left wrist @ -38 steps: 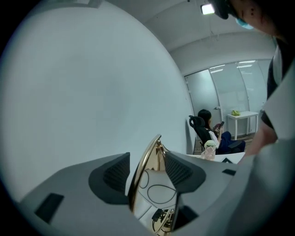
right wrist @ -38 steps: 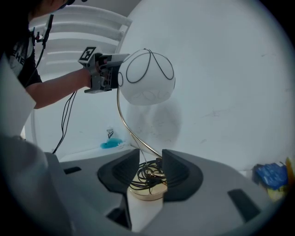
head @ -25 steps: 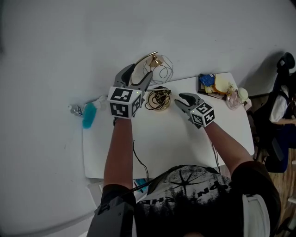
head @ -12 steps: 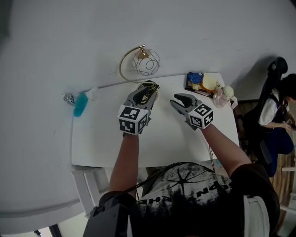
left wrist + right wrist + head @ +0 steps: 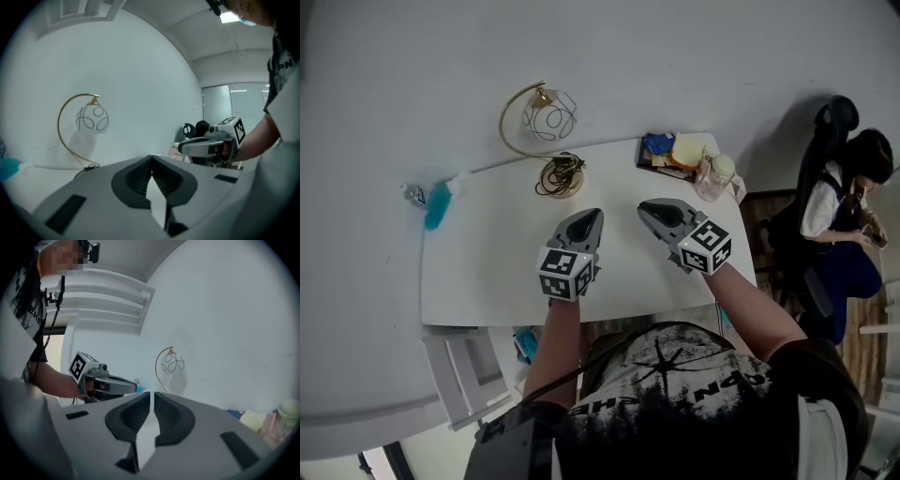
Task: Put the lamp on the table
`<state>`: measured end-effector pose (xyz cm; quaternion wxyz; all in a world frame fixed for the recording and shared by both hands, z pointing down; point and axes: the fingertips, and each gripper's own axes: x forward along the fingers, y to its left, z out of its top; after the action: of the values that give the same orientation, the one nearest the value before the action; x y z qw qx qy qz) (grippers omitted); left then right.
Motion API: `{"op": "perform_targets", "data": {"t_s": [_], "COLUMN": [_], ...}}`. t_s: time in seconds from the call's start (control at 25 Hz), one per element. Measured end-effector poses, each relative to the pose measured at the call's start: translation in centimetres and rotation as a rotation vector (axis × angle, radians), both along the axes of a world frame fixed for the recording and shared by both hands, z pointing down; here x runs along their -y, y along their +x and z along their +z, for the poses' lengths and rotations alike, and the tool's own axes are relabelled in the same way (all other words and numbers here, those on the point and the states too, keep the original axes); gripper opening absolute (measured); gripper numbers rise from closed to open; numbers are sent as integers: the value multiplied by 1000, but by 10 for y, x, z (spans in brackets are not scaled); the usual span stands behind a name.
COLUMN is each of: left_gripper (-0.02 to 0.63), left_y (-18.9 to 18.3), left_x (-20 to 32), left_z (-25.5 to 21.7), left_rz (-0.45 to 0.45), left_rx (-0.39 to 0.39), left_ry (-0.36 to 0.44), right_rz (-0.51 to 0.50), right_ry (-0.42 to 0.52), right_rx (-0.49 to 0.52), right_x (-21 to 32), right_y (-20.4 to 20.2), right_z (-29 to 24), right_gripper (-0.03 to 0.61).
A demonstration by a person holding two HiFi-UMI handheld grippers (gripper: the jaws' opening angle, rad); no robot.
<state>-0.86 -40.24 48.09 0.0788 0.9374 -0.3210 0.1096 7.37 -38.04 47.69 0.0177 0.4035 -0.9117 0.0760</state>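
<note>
The lamp (image 5: 550, 114), a gold arc with a wire globe, stands on its round base (image 5: 561, 178) at the back of the white table (image 5: 487, 272). It also shows in the left gripper view as the lamp (image 5: 92, 118) and in the right gripper view as the lamp (image 5: 172, 364). My left gripper (image 5: 588, 221) hovers over the table's middle, well short of the lamp. Its jaws have just been closing and are shut on nothing (image 5: 151, 157). My right gripper (image 5: 652, 212) is beside it. Its jaws have just been closing to a hairline slit, with nothing between them (image 5: 152, 393).
A blue duster (image 5: 439, 204) lies off the table's left edge. A tray of small items (image 5: 670, 152) and a jar (image 5: 714, 175) sit at the back right corner. A seated person (image 5: 839, 202) is to the right. A white slatted piece (image 5: 469, 370) is at lower left.
Both grippers have drawn back from the lamp toward the near side of the table. Both pairs of jaws, open before, have closed. The lamp stays standing at the back.
</note>
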Motion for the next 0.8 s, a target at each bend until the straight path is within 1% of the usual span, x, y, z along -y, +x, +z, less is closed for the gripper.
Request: {"op": "perform_targets", "data": {"t_s": [0.12, 0.2, 0.52, 0.8], "left_gripper": [15, 15, 15, 15], "left_y": [12, 21, 49, 64], "left_x": [-24, -38, -67, -82], "left_z": [19, 26, 35, 37], "left_rz": [10, 22, 53, 82], "left_rx": [-3, -1, 6, -1], "left_ry": [-61, -79, -87, -108], "right_rz": [3, 6, 24, 38], "right_ry": [-9, -16, -28, -37], "right_rx": [7, 6, -31, -43], "right_x": [-20, -30, -57, -72], "right_y": [10, 18, 45, 56], "right_z": [3, 6, 17, 20], "right_gripper": [35, 34, 29, 28]}}
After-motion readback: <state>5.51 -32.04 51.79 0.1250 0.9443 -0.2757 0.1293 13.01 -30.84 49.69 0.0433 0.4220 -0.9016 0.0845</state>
